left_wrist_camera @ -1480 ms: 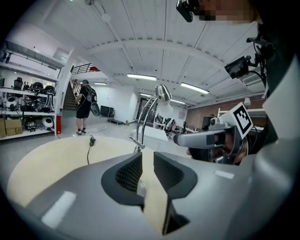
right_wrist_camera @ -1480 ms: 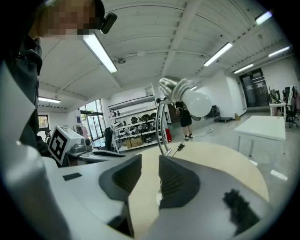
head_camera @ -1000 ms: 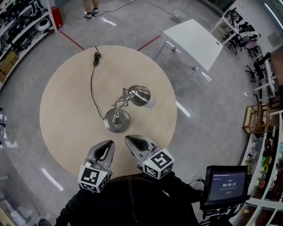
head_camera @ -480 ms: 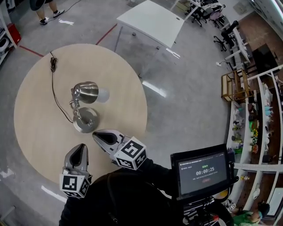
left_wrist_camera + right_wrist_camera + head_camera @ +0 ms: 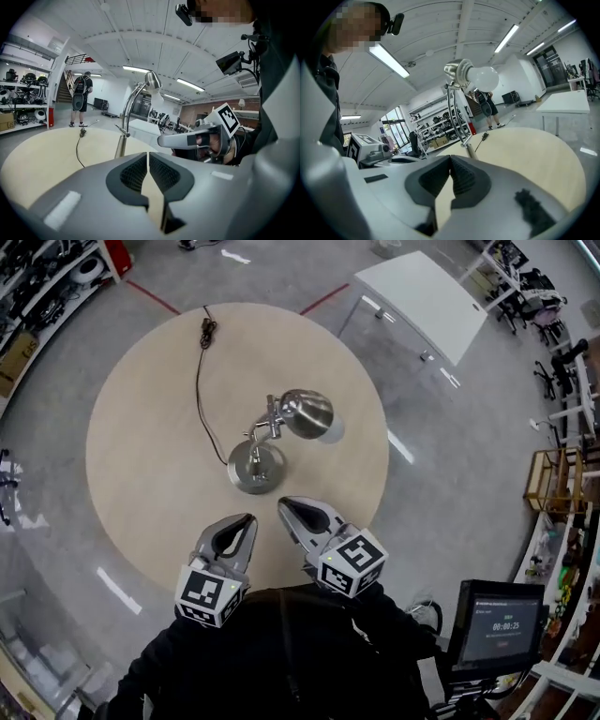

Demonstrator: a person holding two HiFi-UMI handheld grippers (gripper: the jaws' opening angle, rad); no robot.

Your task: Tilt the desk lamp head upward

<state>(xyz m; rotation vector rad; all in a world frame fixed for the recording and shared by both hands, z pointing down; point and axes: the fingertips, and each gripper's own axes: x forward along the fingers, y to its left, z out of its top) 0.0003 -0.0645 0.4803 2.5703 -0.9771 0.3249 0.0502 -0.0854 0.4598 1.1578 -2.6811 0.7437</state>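
Observation:
A brushed-metal desk lamp stands near the middle of the round wooden table (image 5: 141,474), on a round base (image 5: 253,471). Its head (image 5: 306,412) points right and slightly down, with a white bulb (image 5: 331,432) in it. A black cord (image 5: 199,381) runs from the base to the table's far side. Both grippers hover over the near table edge, short of the base and not touching the lamp. My left gripper (image 5: 247,520) is shut and empty, and so is my right gripper (image 5: 284,506). The left gripper view shows the lamp head (image 5: 153,80) high above the shut jaws (image 5: 148,154). In the right gripper view the bulb (image 5: 483,78) sits above its shut jaws (image 5: 450,159).
A white rectangular table (image 5: 427,301) stands beyond the round one at the upper right. Shelves with gear (image 5: 37,296) line the left side. A screen on a stand (image 5: 502,624) is at my lower right. A person (image 5: 80,96) stands far off by the shelves.
The head view swung to one side and came back. Both grippers stay shut at the near table edge. The lamp has not moved.

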